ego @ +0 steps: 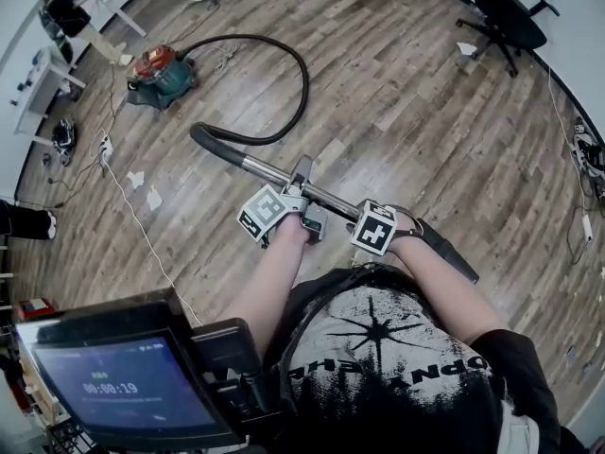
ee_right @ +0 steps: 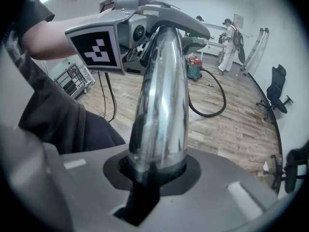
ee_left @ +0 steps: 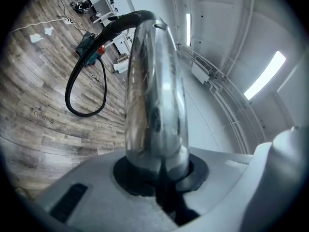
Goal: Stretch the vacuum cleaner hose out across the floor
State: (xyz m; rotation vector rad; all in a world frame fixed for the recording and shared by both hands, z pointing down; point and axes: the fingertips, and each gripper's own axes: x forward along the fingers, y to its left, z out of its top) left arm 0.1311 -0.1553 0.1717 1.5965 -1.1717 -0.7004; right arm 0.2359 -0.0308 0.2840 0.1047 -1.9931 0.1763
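Left gripper [ee_left: 159,178] is closed partway around a shiny metal tube [ee_left: 154,91], which fills the round seat between its jaws and runs straight out ahead of it. Right gripper [ee_right: 153,178] grips the same tube in the same way, with its jaws pressed on the chrome and nothing else between them. In the head view the left gripper holds the tube nearer its middle and the right gripper is nearer the person's body, toward the tube's lower black end [ego: 452,252]. The two marker cubes are close together and the tube lies slantwise between them, held above the floor. In the right gripper view the left gripper is clamped on the tube further along. Past the left gripper, the tube meets a curved black handle piece [ego: 210,140], and from there the black hose [ego: 302,74] lies on the wood floor [ego: 406,112]. It sweeps round in one wide loop to the red and teal vacuum cleaner [ego: 161,72], which stands well away near white desks [ego: 57,60]. A thin white cable [ego: 142,235] and a few scraps of paper [ego: 144,185] lie on the boards to the left. A black office chair [ego: 510,17] stands by the far wall. A dark screen [ego: 123,381] sits at the bottom left of the head view.
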